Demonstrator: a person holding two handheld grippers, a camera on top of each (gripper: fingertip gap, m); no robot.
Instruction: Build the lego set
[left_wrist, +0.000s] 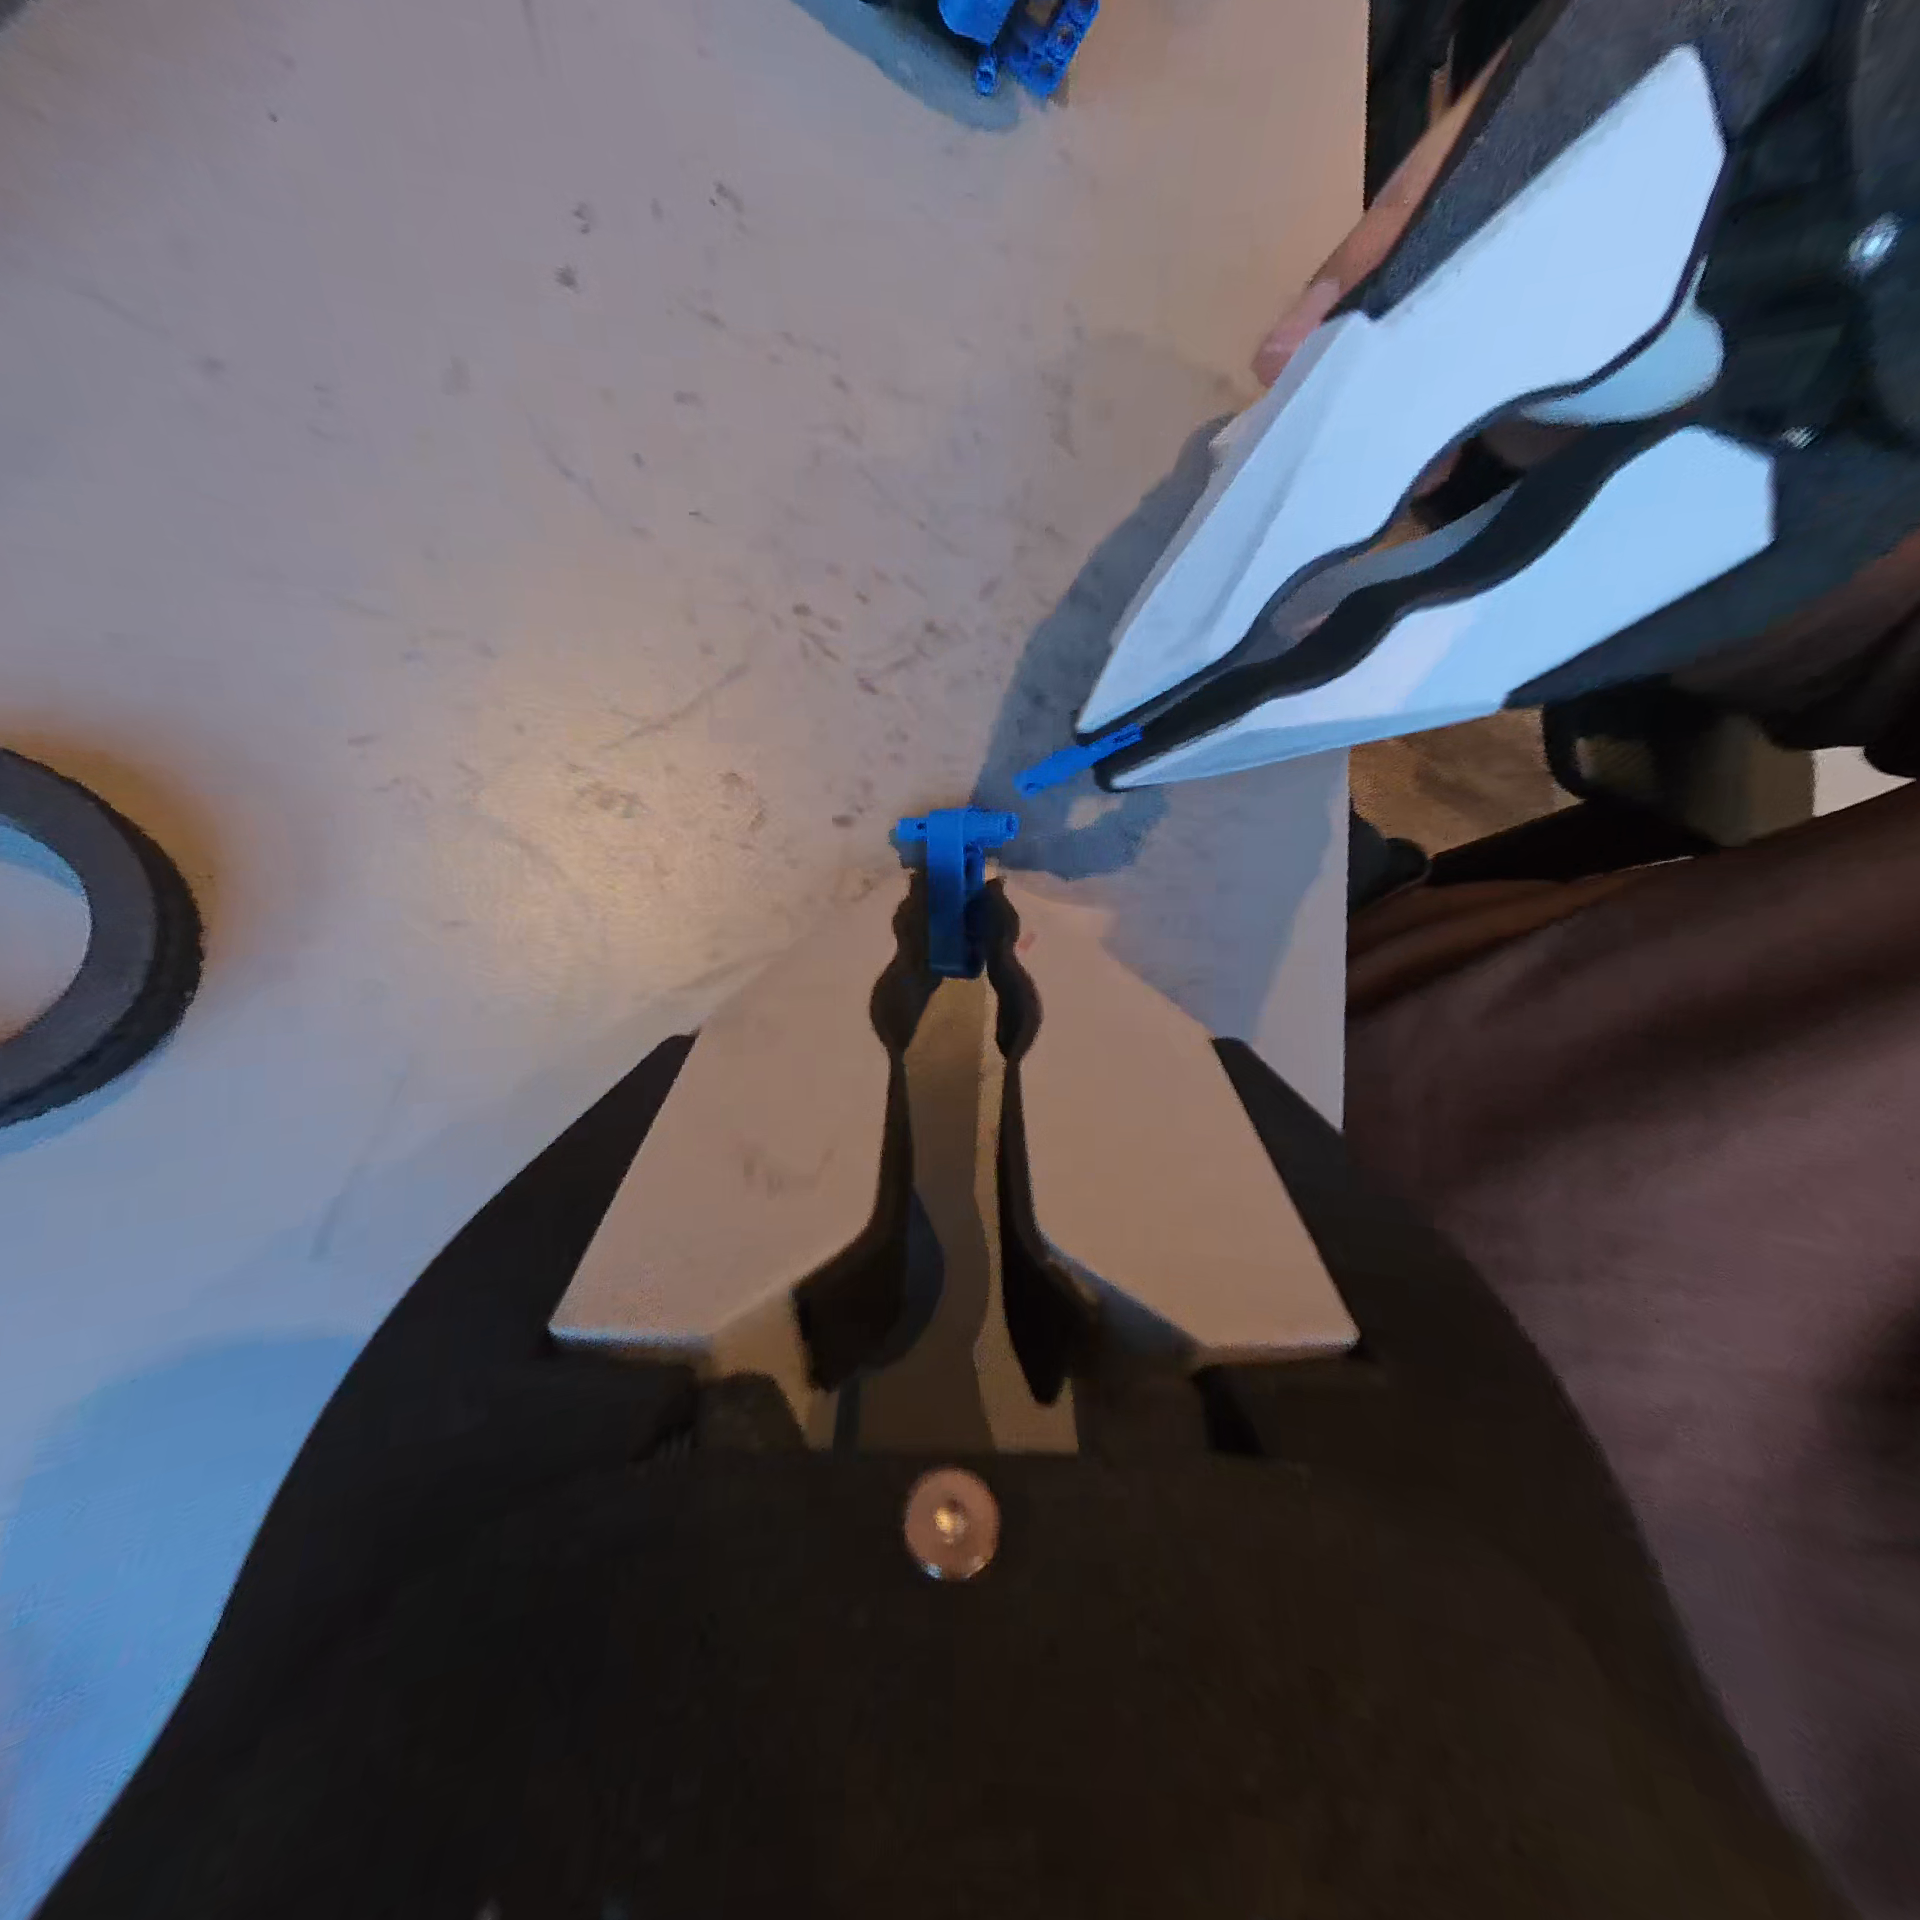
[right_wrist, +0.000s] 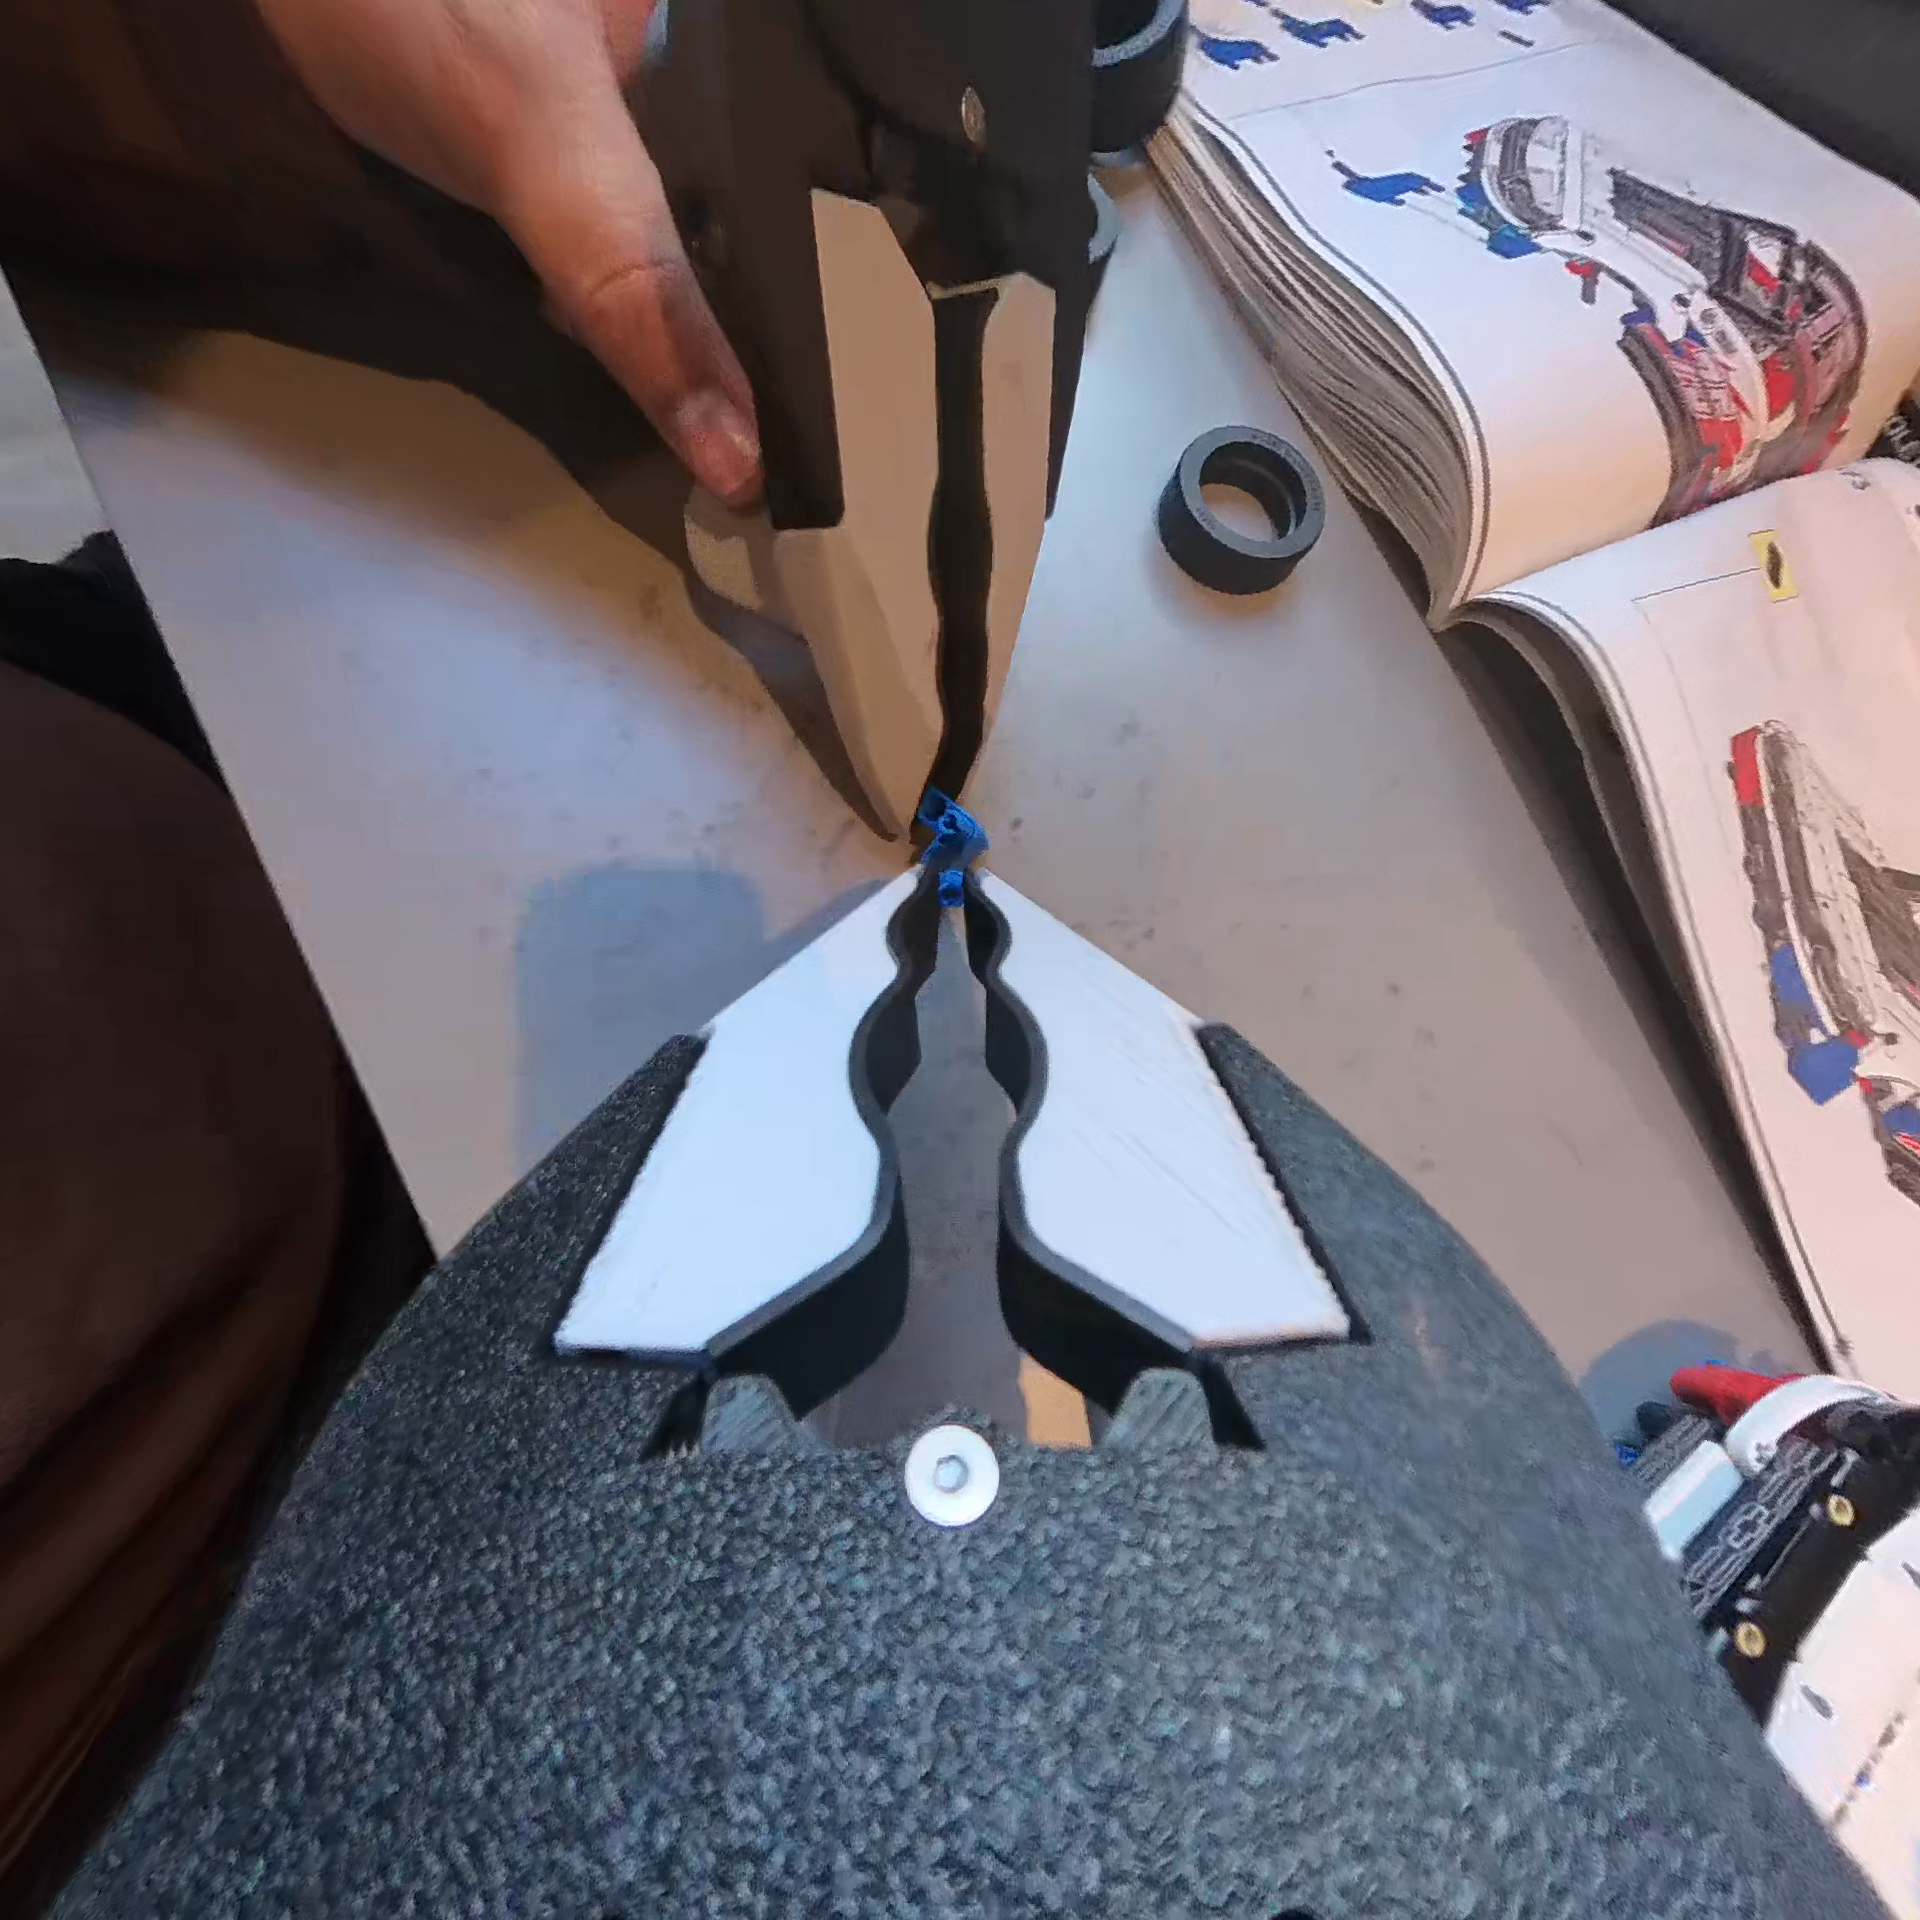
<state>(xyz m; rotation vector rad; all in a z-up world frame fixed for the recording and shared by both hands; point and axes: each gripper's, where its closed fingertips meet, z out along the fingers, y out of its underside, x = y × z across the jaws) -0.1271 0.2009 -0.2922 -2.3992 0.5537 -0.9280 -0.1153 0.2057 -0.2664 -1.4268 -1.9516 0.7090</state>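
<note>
Left wrist view: my left tongs (left_wrist: 951, 935) clamp one blue connector (left_wrist: 954, 868) just above the surface (left_wrist: 520, 520); the right tongs (left_wrist: 1107, 750) pinch one blue pin (left_wrist: 1060, 769) just beside it. I'd line the pin up with the hole before pushing.

Right wrist view: one tyre (right_wrist: 1242, 509), two open manuals (right_wrist: 1558, 260).

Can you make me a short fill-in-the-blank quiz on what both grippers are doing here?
1. The left gripper is shut on a small ____ connector.
2. The right gripper pinches a blue ____.
3. The open instruction book lies on the ____.

Missing words: blue; pin; table
</note>
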